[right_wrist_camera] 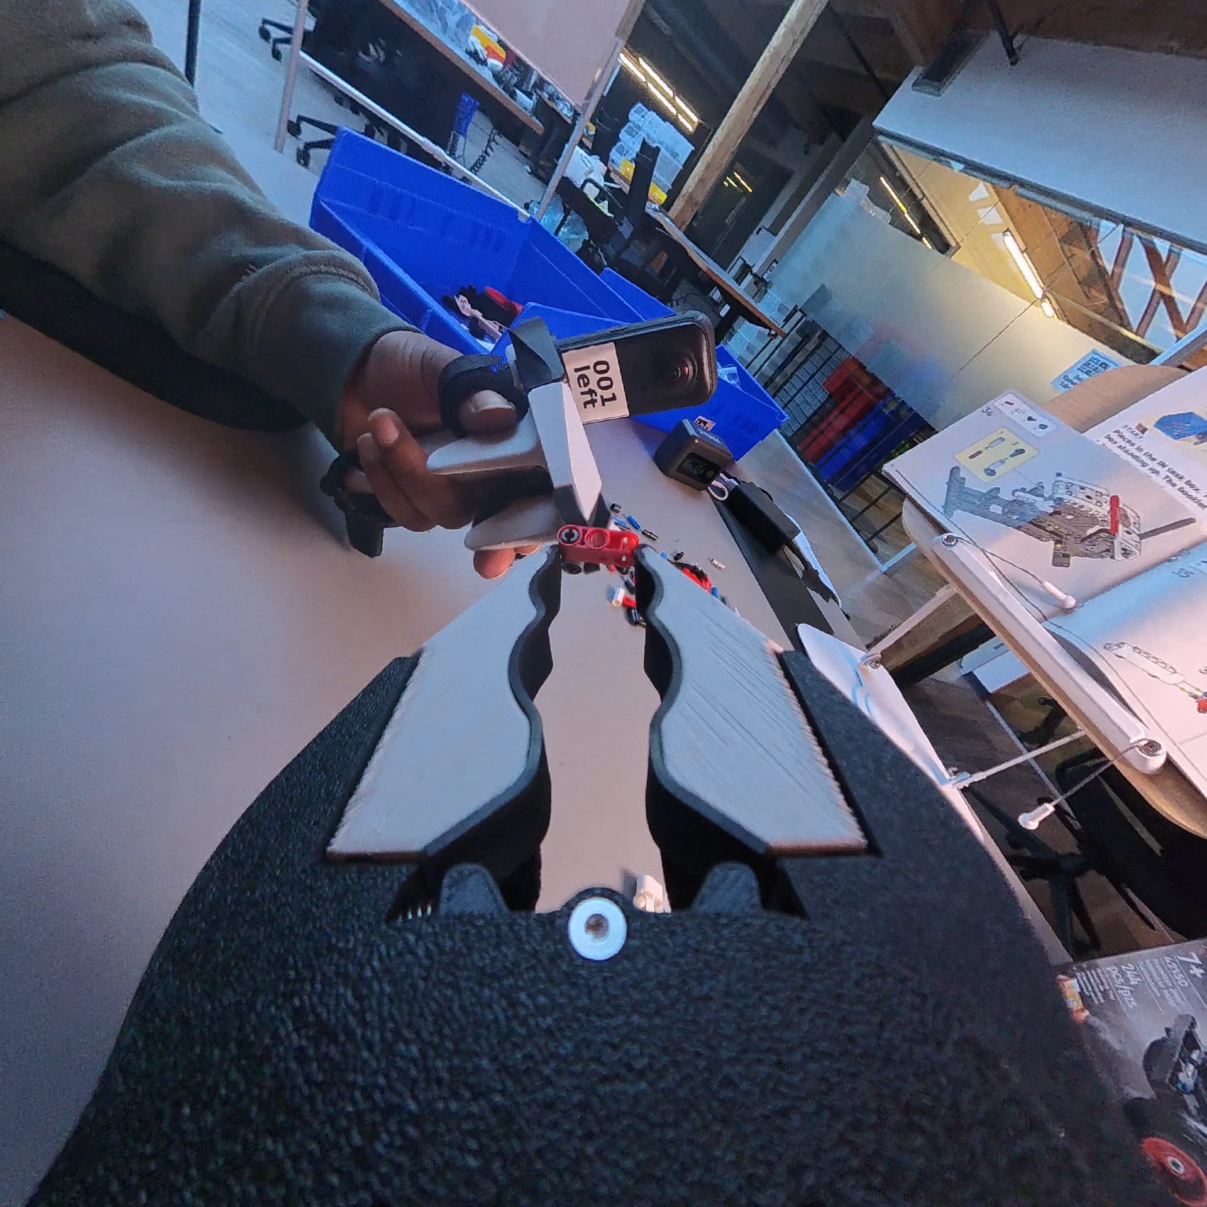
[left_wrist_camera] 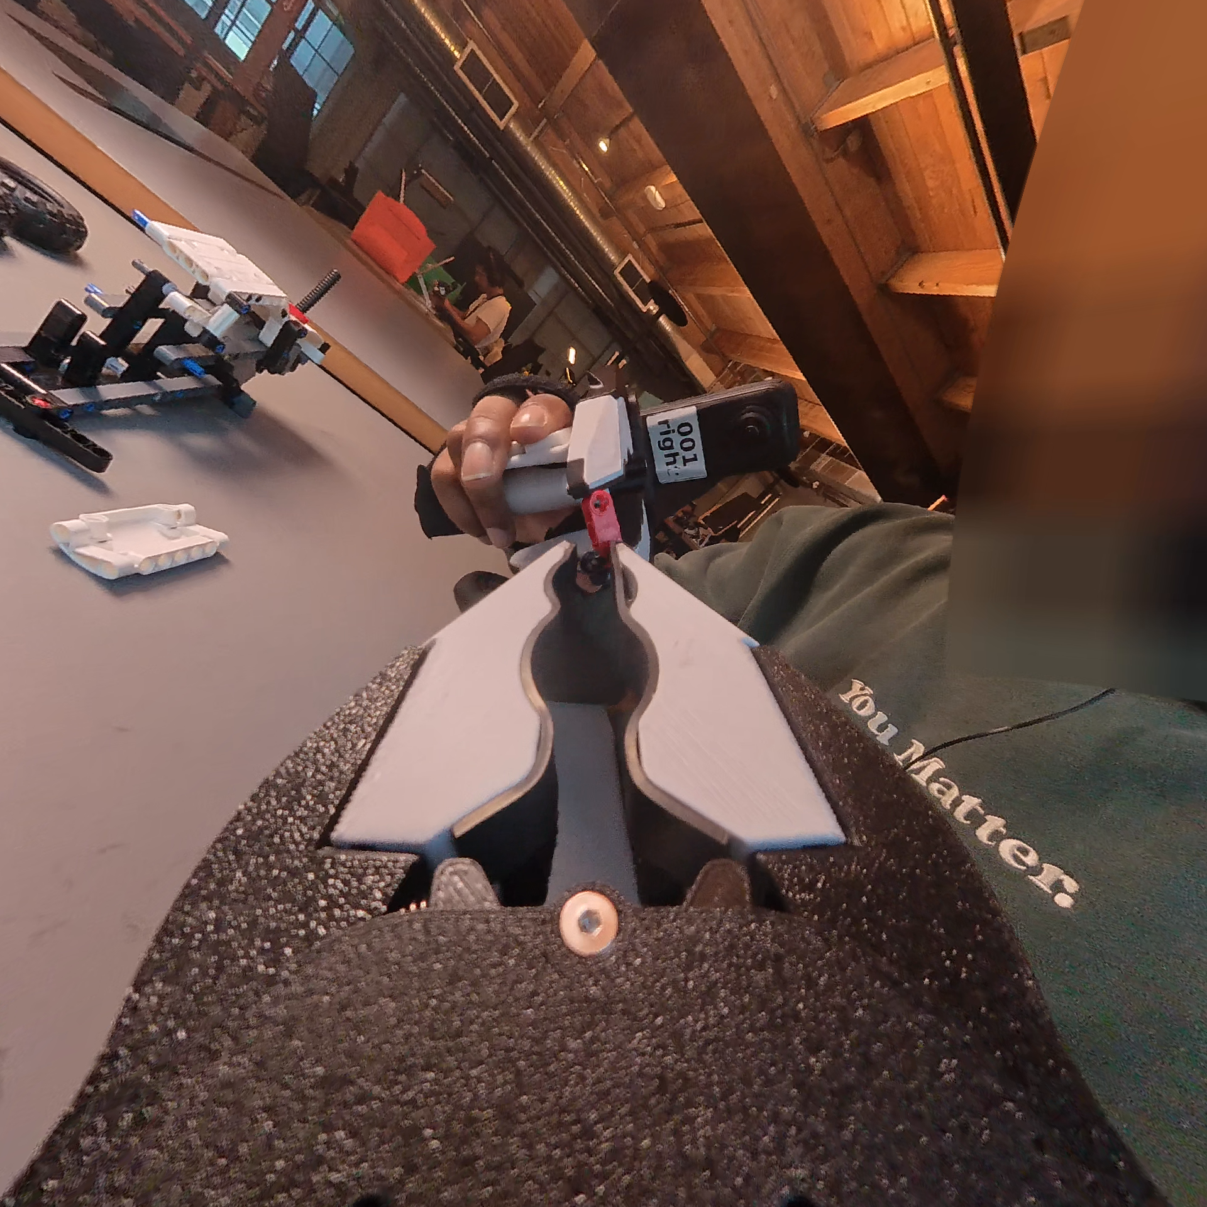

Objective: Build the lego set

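Note:
My right gripper (right_wrist_camera: 599, 555) is shut on a small red connector piece (right_wrist_camera: 597, 545), held in the air above the grey table (right_wrist_camera: 163, 620). My left gripper (left_wrist_camera: 593, 560) faces it tip to tip and is shut on a small black pin (left_wrist_camera: 591, 576) that touches the underside of the red connector piece (left_wrist_camera: 601, 520). A partly built black and white model (left_wrist_camera: 163, 326) stands on the table at the far left of the left wrist view, with a loose white panel piece (left_wrist_camera: 138, 539) in front of it.
A black tyre (left_wrist_camera: 39, 209) lies behind the model. Several small loose parts (right_wrist_camera: 659, 575) lie on the table beyond the grippers, next to a small black camera (right_wrist_camera: 692, 457) and blue bins (right_wrist_camera: 457, 248). An open instruction booklet (right_wrist_camera: 1045, 483) stands at the right, with the set's box (right_wrist_camera: 1143, 1058) below it. My two grippers' fingertips are within a few centimetres of each other.

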The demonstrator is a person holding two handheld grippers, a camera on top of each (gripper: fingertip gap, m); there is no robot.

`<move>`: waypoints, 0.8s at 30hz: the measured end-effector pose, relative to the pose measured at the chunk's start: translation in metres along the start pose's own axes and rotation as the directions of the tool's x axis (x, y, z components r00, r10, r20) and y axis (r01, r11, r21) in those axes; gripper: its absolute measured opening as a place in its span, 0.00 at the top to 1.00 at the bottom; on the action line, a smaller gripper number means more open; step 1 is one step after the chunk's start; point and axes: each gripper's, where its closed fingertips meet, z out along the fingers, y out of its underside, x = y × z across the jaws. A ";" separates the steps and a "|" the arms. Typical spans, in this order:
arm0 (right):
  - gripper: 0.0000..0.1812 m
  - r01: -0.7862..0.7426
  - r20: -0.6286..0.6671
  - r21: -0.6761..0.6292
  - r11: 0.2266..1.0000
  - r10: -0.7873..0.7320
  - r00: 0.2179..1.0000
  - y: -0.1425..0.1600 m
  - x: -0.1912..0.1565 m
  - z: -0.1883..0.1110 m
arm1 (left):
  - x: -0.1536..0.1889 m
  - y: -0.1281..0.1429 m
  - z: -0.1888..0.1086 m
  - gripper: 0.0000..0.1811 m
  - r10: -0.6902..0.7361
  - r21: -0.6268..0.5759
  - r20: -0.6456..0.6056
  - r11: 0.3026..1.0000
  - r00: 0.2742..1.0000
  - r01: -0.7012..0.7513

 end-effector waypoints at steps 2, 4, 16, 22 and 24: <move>0.88 0.008 0.002 -0.001 1.000 -0.008 1.000 0.000 0.000 -0.001 | 0.001 0.000 0.001 0.95 0.012 -0.001 0.006 1.000 1.000 -0.012; 0.88 -0.007 -0.020 0.007 1.000 0.007 1.000 -0.001 0.003 0.000 | 0.001 -0.003 0.000 0.96 0.022 0.012 0.016 1.000 1.000 -0.022; 0.86 -0.072 -0.134 0.084 0.994 0.083 0.987 -0.014 0.015 0.008 | 0.008 -0.020 -0.004 0.98 -0.005 0.153 -0.015 0.988 1.000 0.008; 0.83 -0.181 -0.140 0.124 0.976 0.198 0.970 -0.016 0.019 0.009 | 0.012 -0.026 -0.005 0.98 0.067 0.190 0.009 0.979 0.998 -0.068; 0.86 -0.196 -0.133 0.134 0.971 0.214 0.968 -0.017 0.018 0.010 | 0.014 -0.028 -0.005 0.98 0.093 0.198 0.020 0.976 0.996 -0.095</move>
